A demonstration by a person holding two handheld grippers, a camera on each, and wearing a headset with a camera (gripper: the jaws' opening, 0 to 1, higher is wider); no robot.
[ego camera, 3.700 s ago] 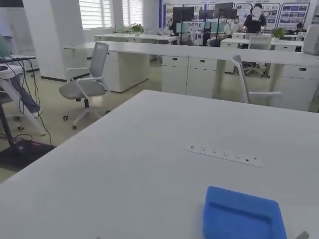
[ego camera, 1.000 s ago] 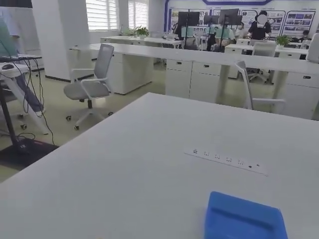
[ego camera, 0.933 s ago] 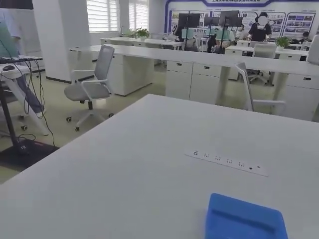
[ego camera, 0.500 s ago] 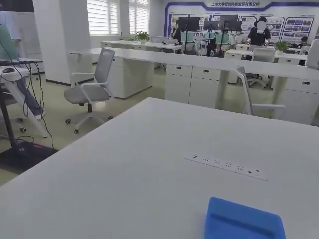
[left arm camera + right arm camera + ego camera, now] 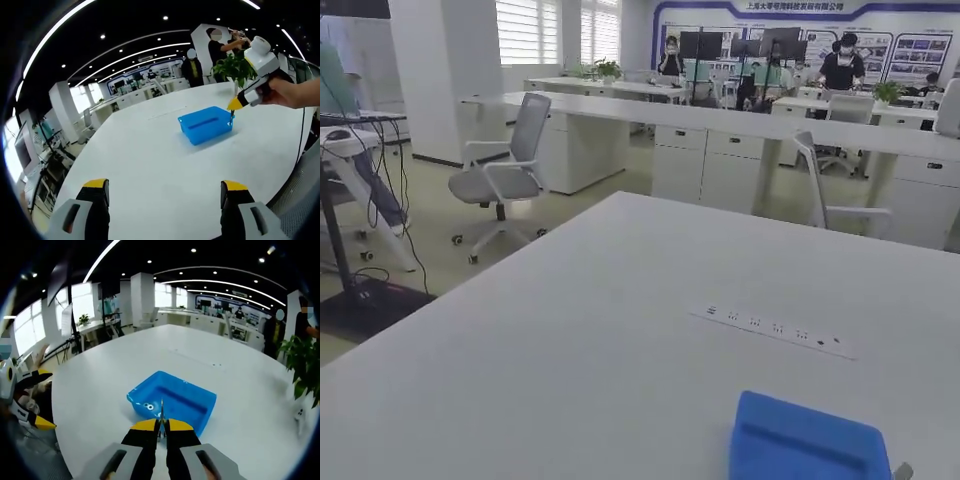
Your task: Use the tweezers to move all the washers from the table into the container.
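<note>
A blue container (image 5: 172, 400) sits on the white table (image 5: 100, 370), also seen as the blue container (image 5: 805, 445) and the blue container (image 5: 206, 125). My right gripper (image 5: 161, 426) is shut on thin metal tweezers (image 5: 161, 412), whose tips point down over the container's near wall. Two small washers (image 5: 147, 405) lie inside it at the left. In the left gripper view the right gripper (image 5: 250, 95) hangs above the container's right end. My left gripper (image 5: 165, 187) is open and holds nothing, well back from the container. It appears as the left gripper (image 5: 25, 400) at the left edge.
A flush power strip (image 5: 775, 330) lies in the table beyond the container. A potted plant (image 5: 235, 65) stands past the container by the table's far side. Office chairs (image 5: 495, 175) and other desks fill the room behind.
The head camera has shifted slightly. A thin grey tip has come into the bottom right corner of the head view beside the container.
</note>
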